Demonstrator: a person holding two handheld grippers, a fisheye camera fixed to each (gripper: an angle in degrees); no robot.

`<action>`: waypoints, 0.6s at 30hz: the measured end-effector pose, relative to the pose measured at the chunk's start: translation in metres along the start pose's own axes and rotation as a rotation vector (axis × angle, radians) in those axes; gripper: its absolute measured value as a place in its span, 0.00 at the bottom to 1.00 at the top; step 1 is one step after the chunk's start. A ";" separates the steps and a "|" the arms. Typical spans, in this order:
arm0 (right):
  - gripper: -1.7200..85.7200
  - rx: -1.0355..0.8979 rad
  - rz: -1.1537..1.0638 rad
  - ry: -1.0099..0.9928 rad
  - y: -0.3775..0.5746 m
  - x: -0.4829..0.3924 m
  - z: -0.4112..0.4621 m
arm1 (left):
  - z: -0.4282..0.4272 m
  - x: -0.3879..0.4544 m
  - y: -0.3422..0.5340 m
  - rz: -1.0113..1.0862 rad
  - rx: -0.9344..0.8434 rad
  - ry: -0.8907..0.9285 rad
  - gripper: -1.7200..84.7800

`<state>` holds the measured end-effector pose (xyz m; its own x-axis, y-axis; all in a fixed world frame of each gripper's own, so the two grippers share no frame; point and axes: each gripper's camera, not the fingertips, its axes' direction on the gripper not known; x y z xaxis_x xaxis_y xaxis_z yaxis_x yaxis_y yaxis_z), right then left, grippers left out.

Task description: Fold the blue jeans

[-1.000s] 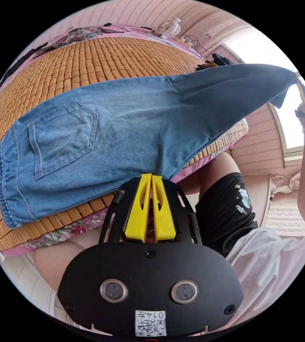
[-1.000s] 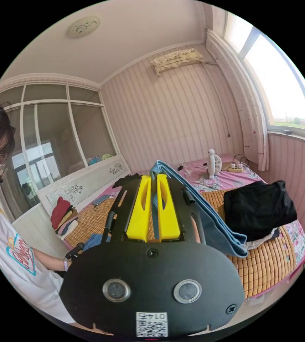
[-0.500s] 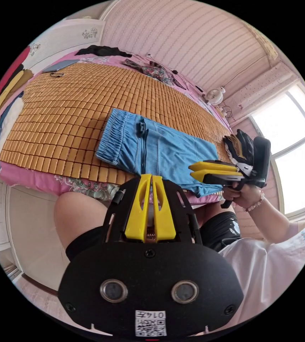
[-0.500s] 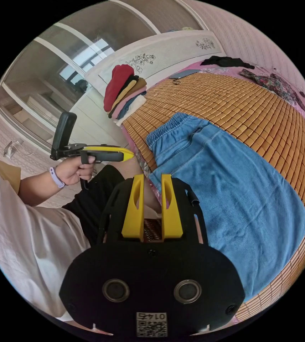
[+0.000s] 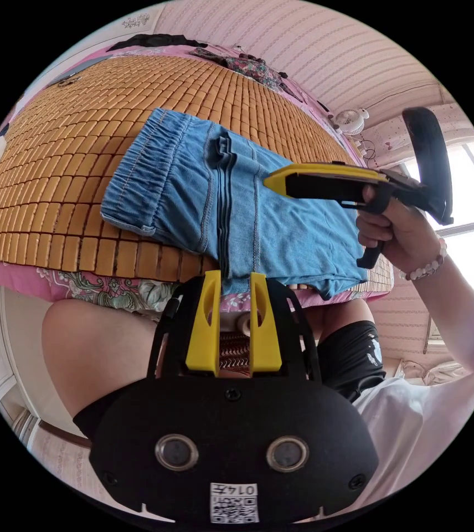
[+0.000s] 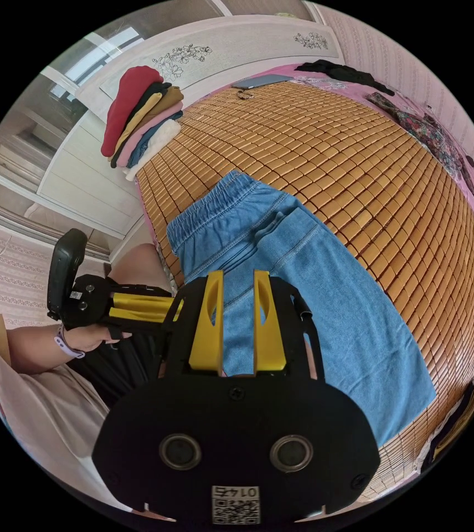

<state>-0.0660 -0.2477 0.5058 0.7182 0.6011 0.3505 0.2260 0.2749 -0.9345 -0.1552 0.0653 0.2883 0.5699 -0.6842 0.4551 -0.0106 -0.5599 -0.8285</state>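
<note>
Near the front edge of the bamboo mat [image 5: 82,166], the blue jeans [image 5: 237,216] lay folded flat, the elastic waistband towards the stack of folded clothes [image 6: 140,124] at one end of the bed, and one folded edge hanging slightly over the mat's front edge. The left gripper [image 5: 234,277] hovered just off that overhanging edge, its yellow jaws spread apart and holding nothing. The right gripper [image 6: 236,274] hung above the denim, its jaws likewise parted and empty. A small fan [image 5: 352,119] stood at the bed's far corner.
</note>
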 end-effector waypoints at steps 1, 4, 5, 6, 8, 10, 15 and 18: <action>0.11 -0.025 -0.004 -0.011 -0.010 0.000 0.009 | 0.000 -0.002 0.001 -0.003 -0.002 0.005 0.07; 0.11 -0.039 -0.005 -0.024 -0.026 0.000 0.019 | -0.013 -0.001 0.006 0.034 0.018 0.024 0.05; 0.11 -0.026 -0.011 -0.013 -0.031 -0.001 0.017 | -0.018 -0.001 0.009 0.042 0.030 0.036 0.04; 0.11 -0.021 -0.013 -0.007 -0.034 0.000 0.016 | -0.029 0.002 0.014 0.063 0.052 0.073 0.03; 0.11 -0.012 0.007 0.014 -0.046 0.004 0.011 | -0.042 0.008 0.023 0.102 0.067 0.099 0.02; 0.11 0.035 0.034 0.031 -0.054 0.008 0.007 | -0.048 0.017 0.031 0.146 0.062 0.096 0.02; 0.11 0.009 0.110 0.130 -0.086 0.019 0.036 | -0.035 0.019 0.034 0.137 0.008 0.072 0.01; 0.11 -0.063 0.137 0.208 -0.105 0.019 0.065 | -0.033 0.016 0.034 0.118 -0.006 0.076 0.01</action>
<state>-0.1191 -0.2160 0.6143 0.8633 0.4607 0.2062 0.1533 0.1499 -0.9767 -0.1736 0.0199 0.2779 0.5001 -0.7788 0.3786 -0.0785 -0.4762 -0.8758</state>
